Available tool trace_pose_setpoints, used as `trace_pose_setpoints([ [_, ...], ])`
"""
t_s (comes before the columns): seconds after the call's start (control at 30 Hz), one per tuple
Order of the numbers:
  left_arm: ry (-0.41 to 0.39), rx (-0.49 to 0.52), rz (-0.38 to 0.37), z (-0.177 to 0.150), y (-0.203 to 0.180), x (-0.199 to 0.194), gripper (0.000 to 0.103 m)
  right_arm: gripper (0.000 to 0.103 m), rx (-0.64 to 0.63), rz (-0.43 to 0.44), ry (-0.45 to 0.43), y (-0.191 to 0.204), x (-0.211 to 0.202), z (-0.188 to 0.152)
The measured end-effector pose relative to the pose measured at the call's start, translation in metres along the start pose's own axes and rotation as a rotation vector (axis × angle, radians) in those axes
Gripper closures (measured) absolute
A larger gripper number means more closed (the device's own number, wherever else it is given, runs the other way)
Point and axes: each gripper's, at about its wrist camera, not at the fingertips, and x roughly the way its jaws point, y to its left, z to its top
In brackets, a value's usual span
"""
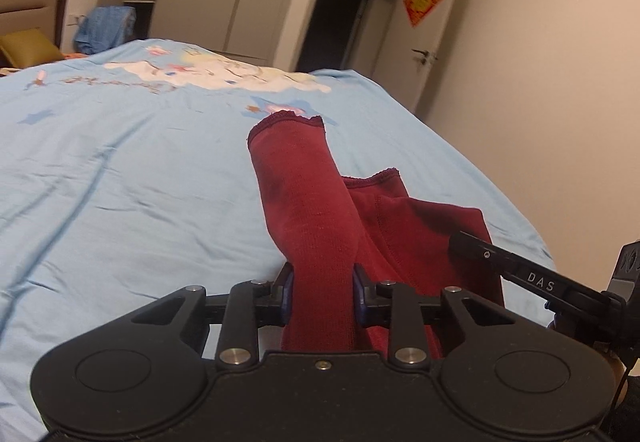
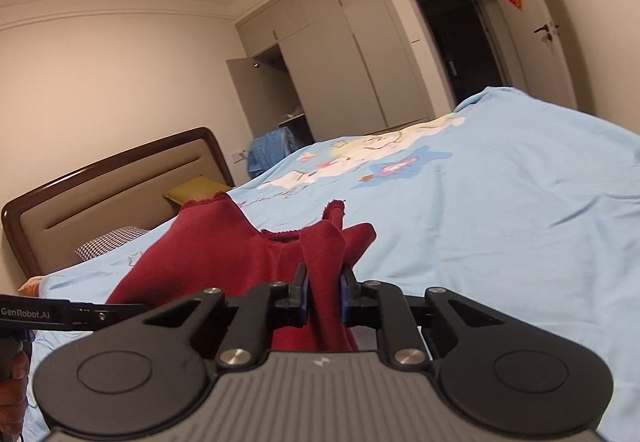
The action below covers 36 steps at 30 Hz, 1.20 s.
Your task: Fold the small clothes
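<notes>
A: Where is the garment right now?

B: The dark red knit garment sits low and centre-right in the left wrist view, lifted partly off the blue bedspread. One tube of it, a sleeve or a leg, I cannot tell which, runs up toward the middle of the frame with its open hem at the top.

A: And who has hold of it?

B: Both. The left gripper is clenched on that tube, blue pads pressed into the fabric on either side. In the right wrist view the right gripper is likewise clamped on a bunched ridge of the same garment, lower centre of the frame, with the rest of the cloth spreading off toward the lower left.

A: So what would make this step go well?

B: My reading is that the piece is being carried or spread for a fold. I would keep both pinches firm, draw the two grippers apart until the cloth between them is taut, and then lower it flat onto the bed so no ridge gets trapped underneath.

A: Any risk?

B: The knit looks soft and stretchy. Pull unevenly and it may skew; the free hems could flop over and spoil a clean edge.
</notes>
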Motion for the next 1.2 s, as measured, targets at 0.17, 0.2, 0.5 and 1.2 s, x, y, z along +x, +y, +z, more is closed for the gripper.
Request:
trace_pose_setpoints([
  [0.17,-0.004,-0.070,0.073,0.006,0.040,-0.008,0.073,0.086,-0.020,0.025,0.064,0.028,0.054,-0.003],
  [0.2,0.009,-0.089,0.082,0.005,0.048,-0.006,0.073,0.086,-0.022,0.022,0.080,0.031,0.063,-0.005],
  [0.5,0.083,-0.151,0.139,-0.024,0.084,0.019,0.064,0.077,-0.018,-0.072,0.199,0.018,0.097,-0.042],
  [1.2,-0.015,-0.088,0.246,-0.020,0.049,-0.033,0.001,0.005,-0.104,-0.115,0.025,0.045,-0.002,-0.017],
])
